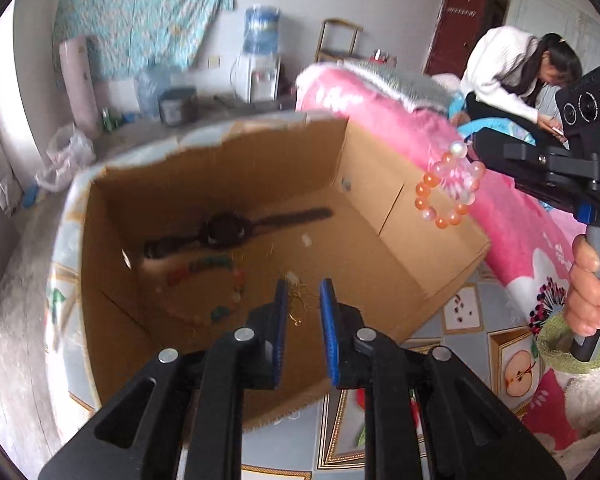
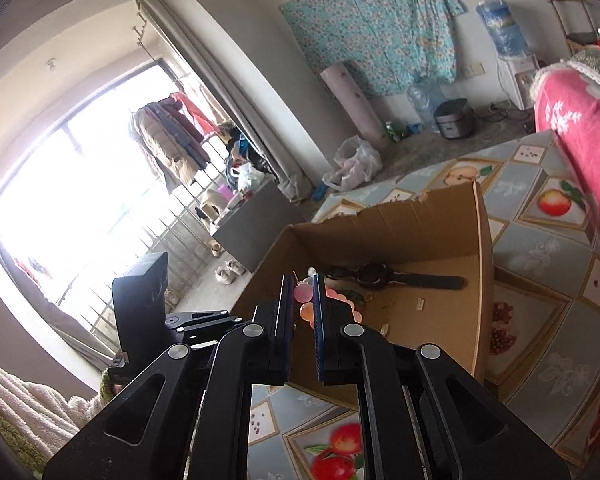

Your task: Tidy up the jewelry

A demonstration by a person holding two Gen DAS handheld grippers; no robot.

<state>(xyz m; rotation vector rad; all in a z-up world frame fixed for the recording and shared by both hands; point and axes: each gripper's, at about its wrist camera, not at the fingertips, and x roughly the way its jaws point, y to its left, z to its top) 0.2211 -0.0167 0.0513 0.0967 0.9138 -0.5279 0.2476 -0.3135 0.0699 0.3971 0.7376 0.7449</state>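
Observation:
An open cardboard box [image 1: 380,184] stands on a patterned mat; it also shows in the right wrist view [image 2: 444,216]. Inside lie a black watch [image 1: 228,228], a multicoloured bead strand [image 1: 220,272] and thin gold earrings [image 1: 300,304]. My left gripper [image 1: 304,292] is open and empty, hovering over the box above the earrings. My right gripper [image 2: 300,280] is shut on a pink and orange bead bracelet [image 1: 448,188], which hangs beside the box's right wall; the beads sit between its pads in the right wrist view [image 2: 305,300]. The watch shows there too [image 2: 380,274].
A pink floral blanket [image 1: 420,128] covers a bed right of the box. A seated person [image 1: 512,68] is behind it. The fruit-patterned mat [image 2: 548,240] surrounds the box. A water dispenser [image 1: 258,56] and plastic bag [image 1: 66,156] stand farther off.

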